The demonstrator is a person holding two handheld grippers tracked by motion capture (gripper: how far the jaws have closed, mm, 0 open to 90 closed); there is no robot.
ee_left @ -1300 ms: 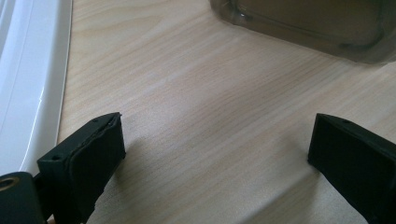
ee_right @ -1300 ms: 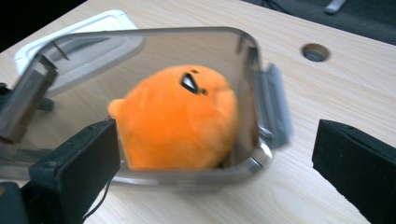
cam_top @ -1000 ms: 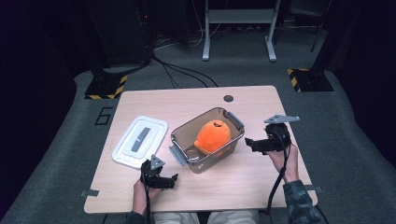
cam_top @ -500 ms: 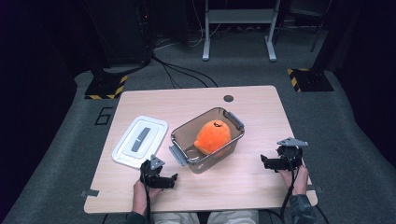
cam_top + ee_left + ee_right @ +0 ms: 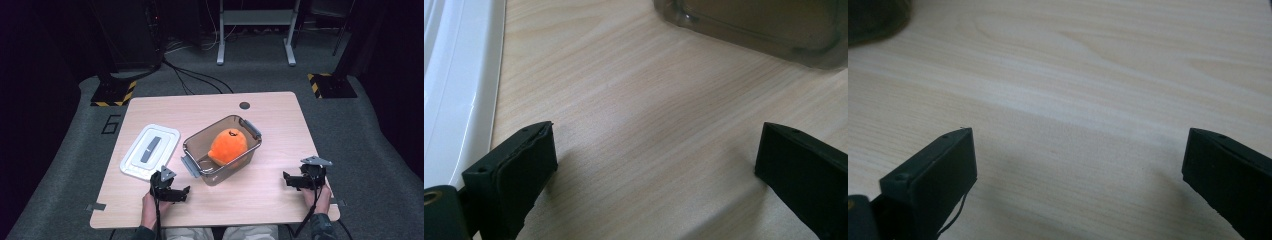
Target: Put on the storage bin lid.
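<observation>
An orange plush toy (image 5: 228, 145) lies inside a clear plastic box (image 5: 191, 150) at the middle of the wooden table (image 5: 200, 112). The box's white lid (image 5: 150, 150) rests flat to its left. My left gripper (image 5: 184, 192) sits low at the table's front left, just in front of the lid, open and holding nothing. In the left gripper view its jaws stand wide apart over bare wood, with the lid's edge (image 5: 459, 85) at the left and the box's corner (image 5: 754, 25) at the top. At the front right, my right gripper (image 5: 287, 179) is open over bare wood.
A small dark round hole (image 5: 244, 105) marks the table's far edge. Black stands with yellow-striped feet (image 5: 112, 92) and cables lie on the grey floor behind the table. A corner of the box (image 5: 875, 20) shows at the top left of the right gripper view.
My right gripper has drawn back from beside the box toward the table's front right edge and come down low. The left gripper has stayed where it was.
</observation>
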